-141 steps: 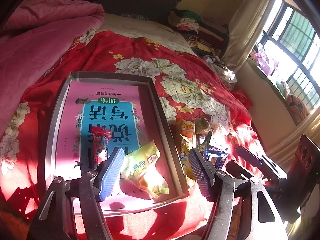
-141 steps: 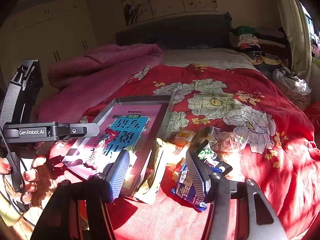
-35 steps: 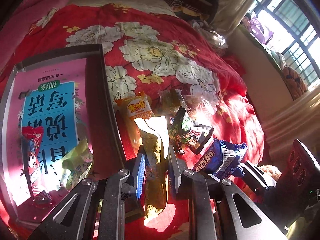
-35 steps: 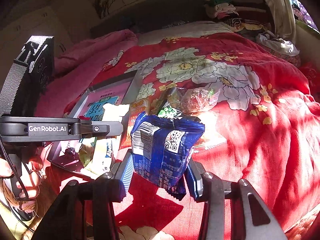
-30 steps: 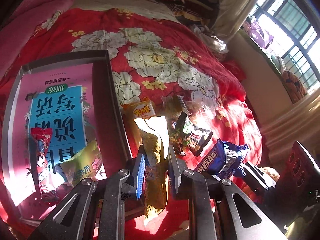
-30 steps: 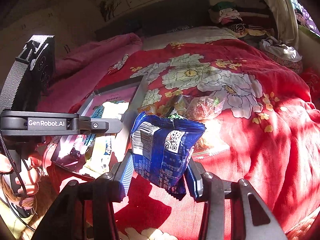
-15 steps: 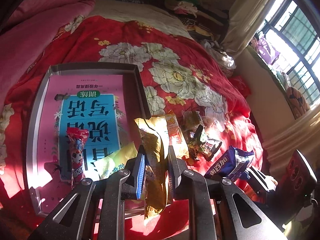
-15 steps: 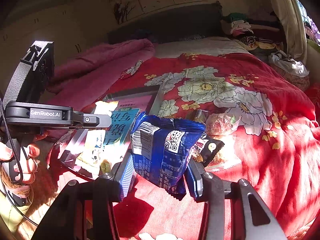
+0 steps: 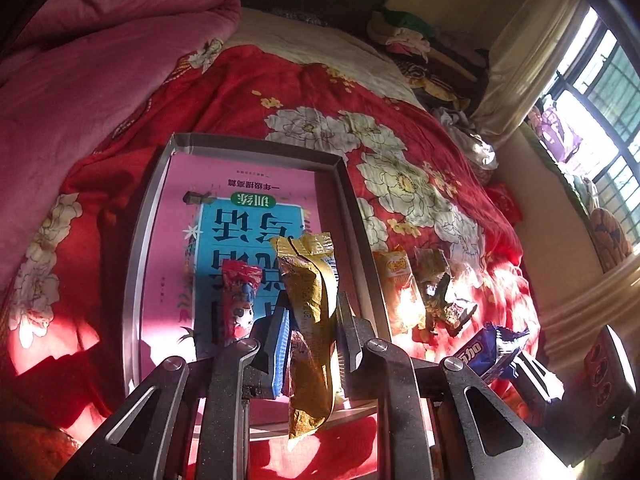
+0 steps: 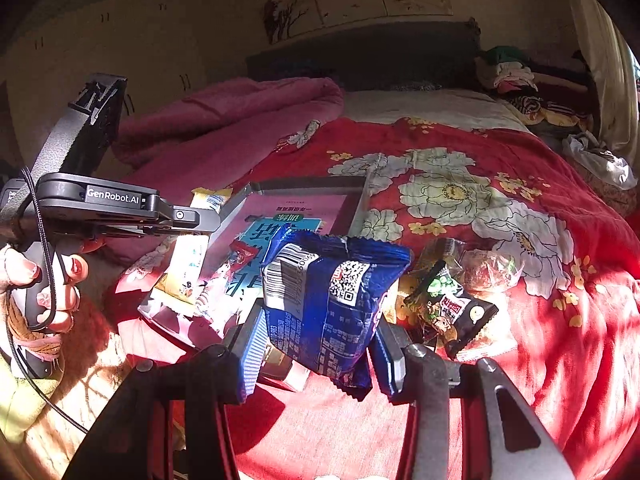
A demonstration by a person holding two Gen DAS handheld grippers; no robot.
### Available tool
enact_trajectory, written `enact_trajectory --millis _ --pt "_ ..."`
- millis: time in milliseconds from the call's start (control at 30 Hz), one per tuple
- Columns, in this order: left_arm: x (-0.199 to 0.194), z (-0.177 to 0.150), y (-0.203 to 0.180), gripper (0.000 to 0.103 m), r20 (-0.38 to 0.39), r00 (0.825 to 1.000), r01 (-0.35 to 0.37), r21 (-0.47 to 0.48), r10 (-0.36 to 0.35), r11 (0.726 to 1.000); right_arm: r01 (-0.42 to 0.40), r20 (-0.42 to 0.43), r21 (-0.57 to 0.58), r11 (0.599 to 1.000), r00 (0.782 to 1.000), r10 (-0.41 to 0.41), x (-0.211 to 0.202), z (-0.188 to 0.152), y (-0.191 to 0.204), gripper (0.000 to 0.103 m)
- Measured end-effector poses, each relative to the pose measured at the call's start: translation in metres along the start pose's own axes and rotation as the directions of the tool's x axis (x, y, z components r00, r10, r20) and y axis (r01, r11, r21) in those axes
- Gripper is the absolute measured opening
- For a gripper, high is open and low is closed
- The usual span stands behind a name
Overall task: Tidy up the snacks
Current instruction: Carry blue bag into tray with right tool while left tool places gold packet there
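My left tool [image 9: 310,338] grips a yellow packet [image 9: 310,312] above the tray's [image 9: 134,248] near edge; my right tool [image 10: 316,344] clamps a blue packet [image 10: 328,296].

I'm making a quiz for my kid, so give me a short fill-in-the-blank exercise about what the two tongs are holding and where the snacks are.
1. The left tongs are shut on a ____ snack packet.
2. The right tongs grip a ____ snack packet.
3. Inside the metal tray lies a pink and blue ____.
4. The orange packet lies on the ____ floral bedspread, outside the tray.

Missing words: yellow; blue; book; red
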State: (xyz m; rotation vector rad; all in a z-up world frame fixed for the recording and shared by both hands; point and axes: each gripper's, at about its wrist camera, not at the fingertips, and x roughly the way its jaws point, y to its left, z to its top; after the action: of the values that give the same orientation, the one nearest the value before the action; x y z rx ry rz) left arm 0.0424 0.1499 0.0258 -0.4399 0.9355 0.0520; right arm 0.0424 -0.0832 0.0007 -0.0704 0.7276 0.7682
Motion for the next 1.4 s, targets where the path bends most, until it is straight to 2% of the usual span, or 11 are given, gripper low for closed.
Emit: enact_trajectory --millis 233,733,1133,1400 --pt "-0.009 -0.001 0.021 0.02 0.022 0.998 -0.059 -0.016 0.059 0.998 -0.03 -0.009 -0.06 0.998 1.0 0.029 0.009 0.003 0.02 0.047" --pt "-0.014 -0.003 0.062 0.02 0.03 0.991 -0.131 -0.072 0.133 0.989 -0.062 -0.04 -0.151 0.987 0.998 0.057 0.034 0.001 0.049 0.047" --pt "0.005 -0.008 0.067 0.02 -0.015 0.993 -0.12 -0.083 0.119 0.989 -0.062 -0.108 -0.185 0.981 0.993 0.043 0.058 -0.009 0.054 0.047" --pt "0.014 -0.012 0.061 0.02 -0.035 0.992 -0.125 -0.055 0.123 0.991 -0.066 -0.135 -0.181 0.981 0.99 0.042 0.064 -0.014 0.051 0.047"
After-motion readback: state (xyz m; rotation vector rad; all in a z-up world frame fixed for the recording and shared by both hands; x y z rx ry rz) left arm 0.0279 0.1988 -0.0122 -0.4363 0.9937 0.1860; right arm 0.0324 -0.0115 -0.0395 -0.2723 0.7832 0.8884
